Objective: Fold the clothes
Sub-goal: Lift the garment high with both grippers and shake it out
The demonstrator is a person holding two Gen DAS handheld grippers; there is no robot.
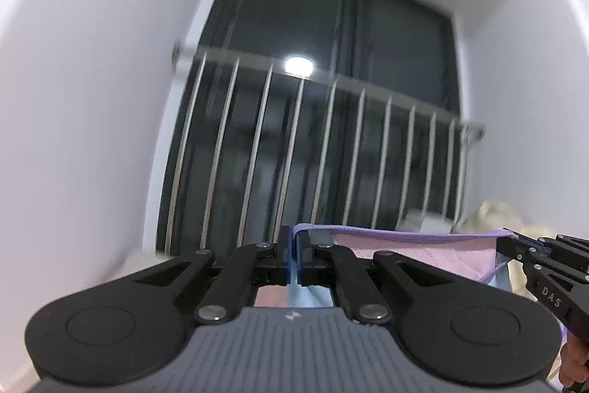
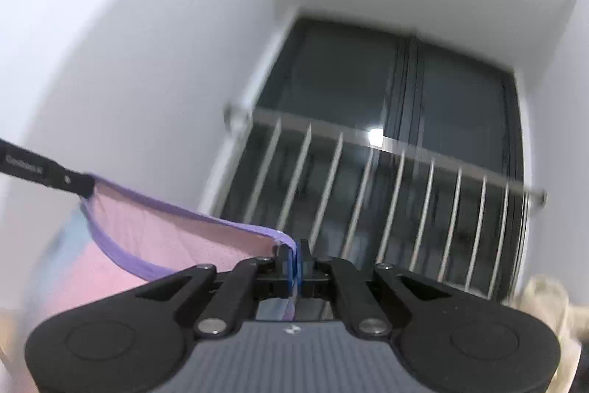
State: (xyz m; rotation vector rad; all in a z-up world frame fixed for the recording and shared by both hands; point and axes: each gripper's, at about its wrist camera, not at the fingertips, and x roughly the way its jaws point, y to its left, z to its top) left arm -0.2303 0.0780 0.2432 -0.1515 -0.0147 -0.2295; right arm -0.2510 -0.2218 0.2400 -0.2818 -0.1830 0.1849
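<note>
A pink garment (image 1: 412, 255) with a purple hem hangs stretched in the air between both grippers. My left gripper (image 1: 295, 238) is shut on one end of its purple edge; a light blue part of the cloth shows between the arms below. In the left wrist view the right gripper (image 1: 510, 240) comes in from the right and clamps the other end. In the right wrist view my right gripper (image 2: 296, 251) is shut on the purple hem, and the pink garment (image 2: 162, 234) sags leftward to the left gripper (image 2: 86, 188). Both cameras tilt upward.
A dark window (image 1: 331, 35) with a metal railing (image 1: 331, 87) of vertical bars fills the wall ahead, between white walls. A cream fluffy item (image 1: 497, 212) lies at the right; the same cream item (image 2: 545, 304) shows low right. A hand (image 1: 574, 363) holds the right gripper.
</note>
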